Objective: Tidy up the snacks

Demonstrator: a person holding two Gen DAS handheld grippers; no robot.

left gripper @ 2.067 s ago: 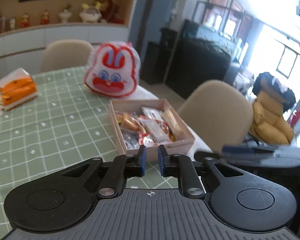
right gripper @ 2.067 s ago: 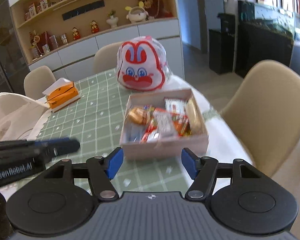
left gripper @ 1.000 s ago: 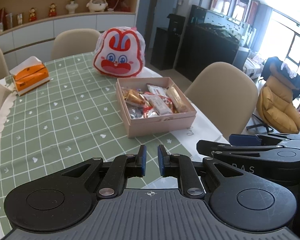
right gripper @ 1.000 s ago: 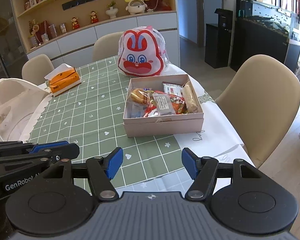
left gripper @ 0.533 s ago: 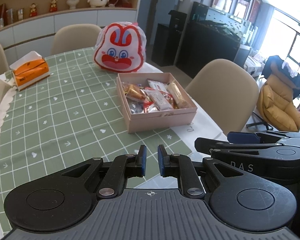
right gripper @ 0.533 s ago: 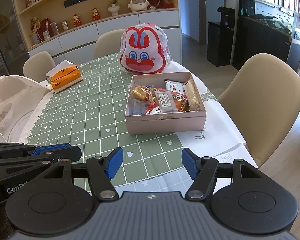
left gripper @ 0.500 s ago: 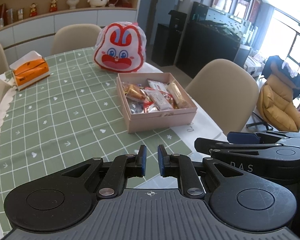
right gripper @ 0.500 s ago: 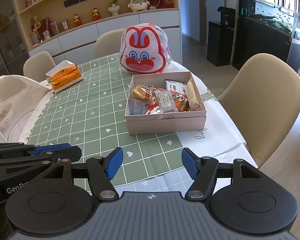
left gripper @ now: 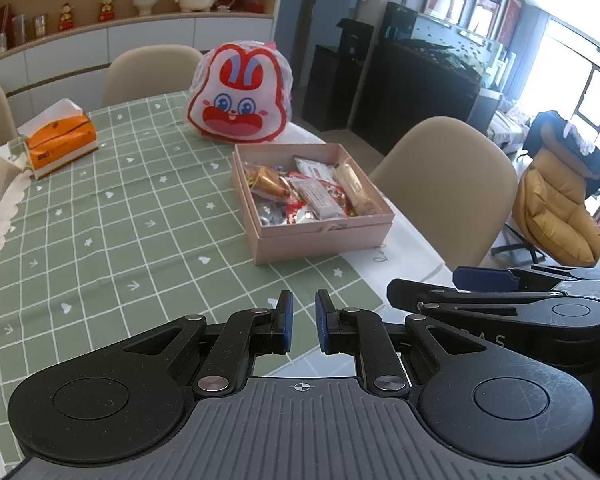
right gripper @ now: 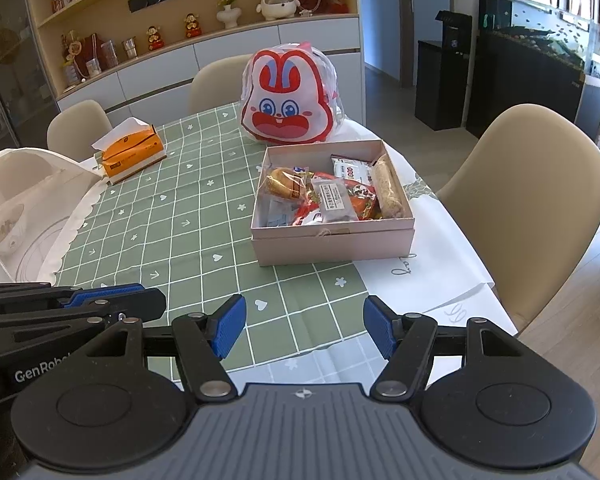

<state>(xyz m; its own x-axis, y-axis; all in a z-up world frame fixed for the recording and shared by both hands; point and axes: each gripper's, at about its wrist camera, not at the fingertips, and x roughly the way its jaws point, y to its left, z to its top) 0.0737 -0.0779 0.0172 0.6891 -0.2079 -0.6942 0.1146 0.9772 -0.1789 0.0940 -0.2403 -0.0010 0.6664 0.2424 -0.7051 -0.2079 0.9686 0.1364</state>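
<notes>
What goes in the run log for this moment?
left gripper: shut, empty | right gripper: open, empty | snack box: on table, untouched | rabbit bag: behind box

Bare green tablecloth (right gripper: 172, 232) lies open left of the snack box (right gripper: 332, 244); rabbit bag (right gripper: 288, 98) crowds just behind it.

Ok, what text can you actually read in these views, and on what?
"GenRobo", cut off: side of the left gripper, in the right wrist view.
"AS", faint and partial: side of the right gripper, in the left wrist view.
Snack wrappers in the pink box, orange tissue box: print too small.
</notes>
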